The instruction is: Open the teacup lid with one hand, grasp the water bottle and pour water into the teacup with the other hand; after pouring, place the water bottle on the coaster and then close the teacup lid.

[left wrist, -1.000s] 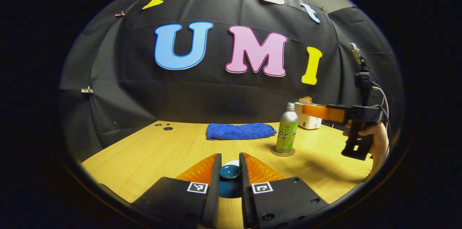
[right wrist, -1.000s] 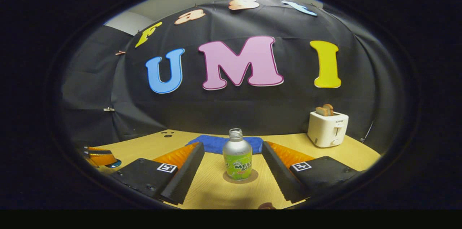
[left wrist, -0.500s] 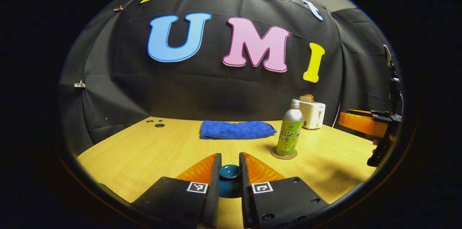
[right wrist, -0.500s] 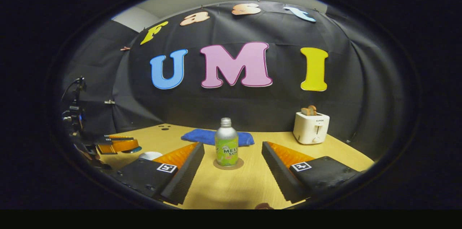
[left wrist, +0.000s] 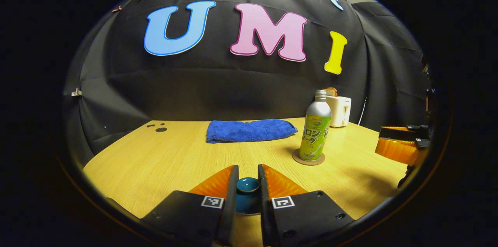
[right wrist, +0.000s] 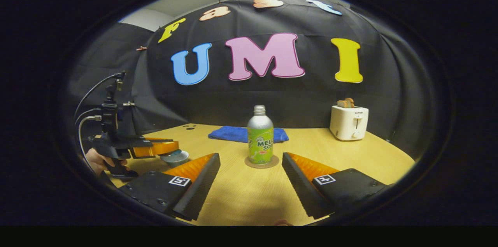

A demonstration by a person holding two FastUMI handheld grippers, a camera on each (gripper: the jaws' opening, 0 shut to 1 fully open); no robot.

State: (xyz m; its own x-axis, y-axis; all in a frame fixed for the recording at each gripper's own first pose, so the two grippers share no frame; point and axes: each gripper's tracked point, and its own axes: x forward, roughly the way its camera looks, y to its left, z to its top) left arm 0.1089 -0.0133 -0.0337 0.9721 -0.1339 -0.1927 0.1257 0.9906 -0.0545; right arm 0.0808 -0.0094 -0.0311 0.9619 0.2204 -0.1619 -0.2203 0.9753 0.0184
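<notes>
The left gripper [left wrist: 248,179] is clenched on the knob of the dark teal glazed teacup lid [left wrist: 248,184], held off the light wooden table [left wrist: 163,161] (its pale dish-shaped underside shows in the right gripper view). The silver metal water bottle with a green label [right wrist: 260,135] stands upright and uncapped on the round brown coaster [right wrist: 262,162], ahead of the right gripper [right wrist: 249,171], whose fingers are spread wide, holding nothing.
</notes>
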